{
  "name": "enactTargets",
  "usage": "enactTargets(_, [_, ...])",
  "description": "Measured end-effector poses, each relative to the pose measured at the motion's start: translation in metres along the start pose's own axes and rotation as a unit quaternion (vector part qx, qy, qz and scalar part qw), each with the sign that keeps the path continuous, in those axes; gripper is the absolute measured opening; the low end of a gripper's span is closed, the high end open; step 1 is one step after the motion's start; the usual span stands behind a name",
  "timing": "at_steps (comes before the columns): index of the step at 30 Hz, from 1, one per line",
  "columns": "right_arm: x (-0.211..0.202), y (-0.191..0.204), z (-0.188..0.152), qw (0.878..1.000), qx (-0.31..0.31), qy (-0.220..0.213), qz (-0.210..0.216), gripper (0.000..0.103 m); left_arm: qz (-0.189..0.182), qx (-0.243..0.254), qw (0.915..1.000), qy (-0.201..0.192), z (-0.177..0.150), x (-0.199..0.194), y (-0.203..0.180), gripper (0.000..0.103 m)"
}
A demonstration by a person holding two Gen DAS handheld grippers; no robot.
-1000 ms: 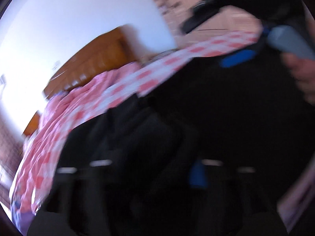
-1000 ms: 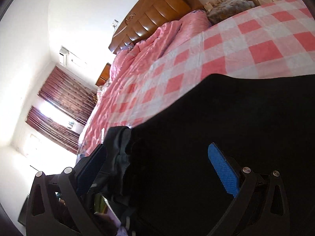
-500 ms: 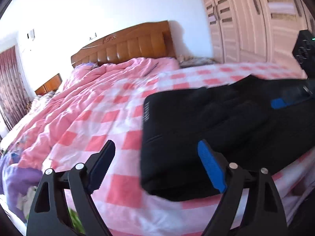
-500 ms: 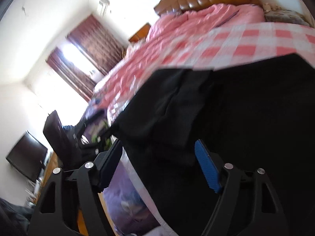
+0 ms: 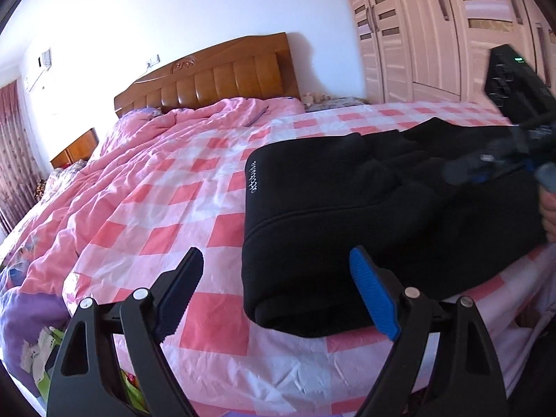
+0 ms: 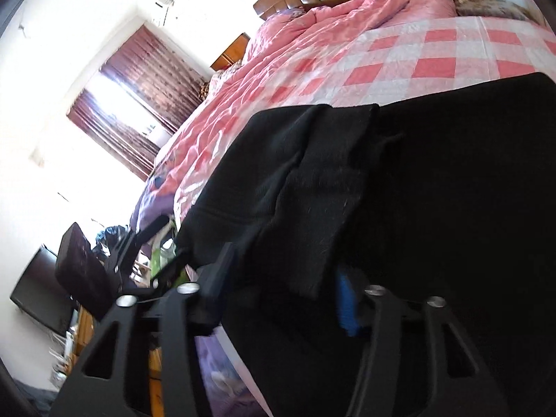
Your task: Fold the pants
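In the left wrist view, the left gripper, earlier buried in cloth, is now held wide apart and empty above the checked bedspread, beside the folded black pants. In the right wrist view, the right gripper is spread with pants cloth lying between its fingers; a grip cannot be told.

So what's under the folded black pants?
The black pants lie on the pink checked bedsheet, near the bed's edge. Whatever lies directly beneath them is covered.
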State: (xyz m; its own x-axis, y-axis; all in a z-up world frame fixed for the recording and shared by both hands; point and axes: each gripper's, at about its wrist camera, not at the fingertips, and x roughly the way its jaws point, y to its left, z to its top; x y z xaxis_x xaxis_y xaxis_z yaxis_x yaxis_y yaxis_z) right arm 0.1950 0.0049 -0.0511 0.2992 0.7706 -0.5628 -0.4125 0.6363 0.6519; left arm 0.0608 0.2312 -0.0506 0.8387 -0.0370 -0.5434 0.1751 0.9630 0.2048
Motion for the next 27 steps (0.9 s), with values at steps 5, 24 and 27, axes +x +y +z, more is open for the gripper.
enactTargets(5, [-0.007, 0.010, 0.002, 1.000, -0.008, -0.022, -0.008, 0.013, 0.013, 0.020, 0.9996, 0.017, -0.002, 0.005, -0.002, 0.086])
enactTargets(24, [-0.043, 0.044, -0.010, 0.996, -0.050, -0.065, -0.016, 0.012, -0.026, -0.008, 0.9993, 0.026, 0.003, 0.004, 0.015, 0.018])
enactTargets(27, [-0.030, 0.017, -0.025, 0.998, -0.018, -0.041, -0.032, 0.012, -0.016, 0.020, 0.9993, 0.026, -0.001, 0.001, 0.002, 0.017])
